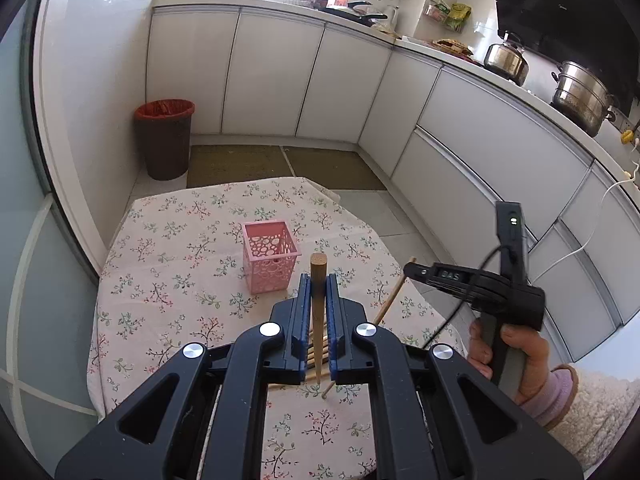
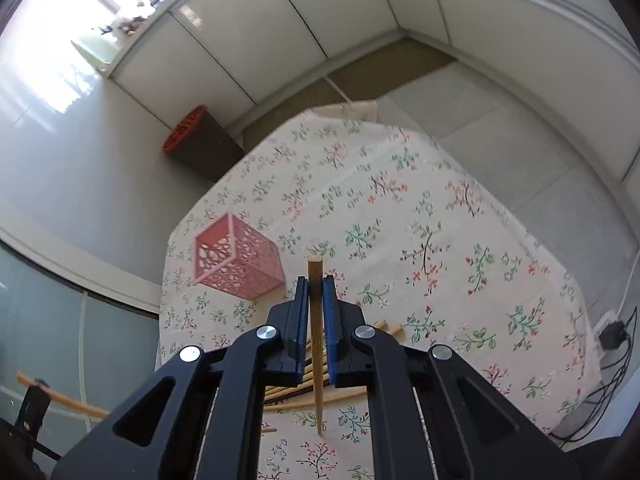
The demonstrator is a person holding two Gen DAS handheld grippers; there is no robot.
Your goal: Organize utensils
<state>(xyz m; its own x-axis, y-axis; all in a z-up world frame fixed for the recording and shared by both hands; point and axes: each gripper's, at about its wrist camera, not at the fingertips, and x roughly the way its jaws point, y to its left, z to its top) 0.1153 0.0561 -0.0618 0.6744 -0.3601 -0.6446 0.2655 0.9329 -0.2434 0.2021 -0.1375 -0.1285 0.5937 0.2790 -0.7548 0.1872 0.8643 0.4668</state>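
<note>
My left gripper (image 1: 318, 282) is shut on a wooden chopstick (image 1: 318, 276) that runs along its fingers above the table. My right gripper (image 2: 316, 285) is shut on another wooden chopstick (image 2: 315, 280); it also shows at the right of the left wrist view (image 1: 412, 270), held in a hand. A pink perforated holder (image 1: 270, 256) stands upright on the floral tablecloth, just ahead and left of both grippers (image 2: 236, 262). Several loose chopsticks (image 2: 312, 384) lie on the cloth under the grippers, partly hidden.
The small table with floral cloth (image 1: 168, 264) stands in a kitchen. A brown bin with a red liner (image 1: 164, 138) is on the floor beyond it. White cabinets (image 1: 480, 128) run along the right, pots (image 1: 582, 96) on the counter. Cables (image 2: 612, 344) lie on the floor at right.
</note>
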